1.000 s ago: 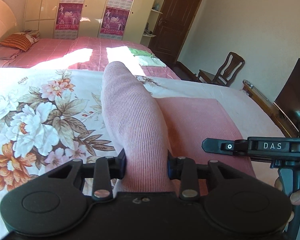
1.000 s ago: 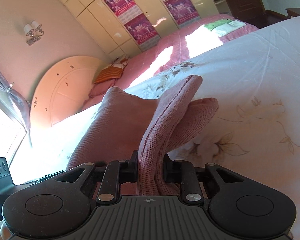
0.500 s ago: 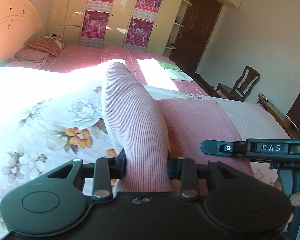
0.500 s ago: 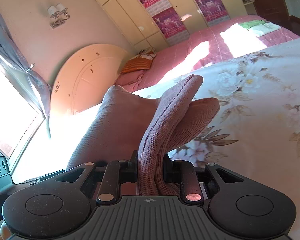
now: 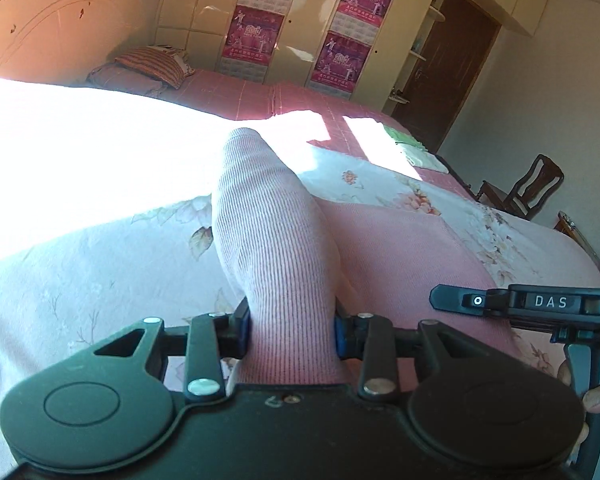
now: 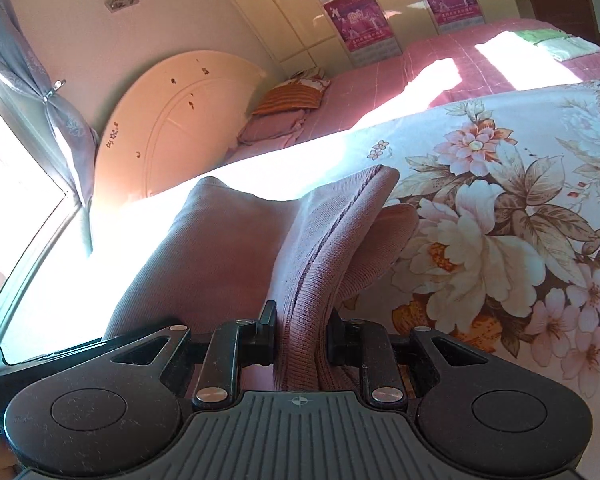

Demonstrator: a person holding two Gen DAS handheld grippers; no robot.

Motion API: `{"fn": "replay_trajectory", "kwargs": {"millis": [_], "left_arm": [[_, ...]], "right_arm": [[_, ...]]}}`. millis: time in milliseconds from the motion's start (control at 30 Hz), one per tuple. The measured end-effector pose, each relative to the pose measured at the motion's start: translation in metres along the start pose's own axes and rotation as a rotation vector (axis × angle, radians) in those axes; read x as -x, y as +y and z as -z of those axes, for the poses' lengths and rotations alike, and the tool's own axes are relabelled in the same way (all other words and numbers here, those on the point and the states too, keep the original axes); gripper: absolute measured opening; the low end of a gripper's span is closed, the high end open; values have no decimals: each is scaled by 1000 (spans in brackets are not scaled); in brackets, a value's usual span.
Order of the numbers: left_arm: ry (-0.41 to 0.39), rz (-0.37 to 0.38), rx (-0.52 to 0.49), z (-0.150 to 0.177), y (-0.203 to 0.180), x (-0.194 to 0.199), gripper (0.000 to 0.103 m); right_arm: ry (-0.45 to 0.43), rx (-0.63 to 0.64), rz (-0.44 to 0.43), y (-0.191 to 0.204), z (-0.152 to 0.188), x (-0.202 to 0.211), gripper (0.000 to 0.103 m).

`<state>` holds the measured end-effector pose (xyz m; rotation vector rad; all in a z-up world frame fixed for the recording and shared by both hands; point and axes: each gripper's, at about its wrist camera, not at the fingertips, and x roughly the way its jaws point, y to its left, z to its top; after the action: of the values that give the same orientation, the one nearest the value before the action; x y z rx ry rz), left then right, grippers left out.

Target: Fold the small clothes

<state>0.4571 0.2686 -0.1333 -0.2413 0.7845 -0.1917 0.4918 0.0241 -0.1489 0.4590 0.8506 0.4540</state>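
A pink ribbed knit garment (image 5: 276, 240) is lifted over the floral bed cover (image 5: 100, 264), one bunched edge raised at each side, its middle sagging flat on the cover.

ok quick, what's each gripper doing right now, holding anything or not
Left gripper: jaws opening, with a fold of the pink knit garment between the pads.
Right gripper: closed on a bunched edge of the same garment.
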Motion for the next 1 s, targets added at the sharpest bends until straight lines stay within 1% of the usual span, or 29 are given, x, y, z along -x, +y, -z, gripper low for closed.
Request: {"fn": "replay_trajectory", "kwargs": {"millis": [33,67,100,133,167,200,233,300,333,433,467,533,633,733,833,967,1000], "left_arm": [[31,-15,12,5,12,-8,41],[46,-15,24,10,20,-15,45],[34,-17,21,14,22,-16,55],[26,-22,11,15,23,-16,61],[24,-21,2,15,23,-16,61],[28,-18,3,14,22,-15,61],[28,-22,13,12,21,-12,61],[-8,-36,12,10,17,1,57],[-32,-38,-11,12,17,11,57],[-44,-36,-42,21,16,33,57],[-43,-31,-43,24,17,37,57],[-34,-44,-49,33,19,46,57],[-24,-39,-43,47,21,53,57],[-11,-30,-37,56,21,58,57],[8,-28,-51,63,15,55,57],[8,-40,-57,66,11,53,57],[9,-41,-56,66,11,53,57]], "right_arm": [[10,-3,36,-4,1,-10,22],[21,-8,64,-9,2,-16,22],[30,-11,84,-15,4,-21,22],[37,-16,99,-20,5,-23,22],[43,-21,105,-23,7,-24,22],[43,-24,110,-27,7,-24,25],[31,-16,132,-28,8,-19,30],[14,11,163,-27,6,-8,33],[6,18,166,-25,5,-1,33],[-17,32,141,-17,11,30,33],[-14,31,129,-14,14,40,33],[-8,45,112,-9,25,57,33],[12,70,97,2,46,74,33],[51,57,103,5,66,78,33],[86,57,131,2,82,74,33],[124,33,132,-4,93,61,33],[129,18,119,-4,95,58,32]]}}
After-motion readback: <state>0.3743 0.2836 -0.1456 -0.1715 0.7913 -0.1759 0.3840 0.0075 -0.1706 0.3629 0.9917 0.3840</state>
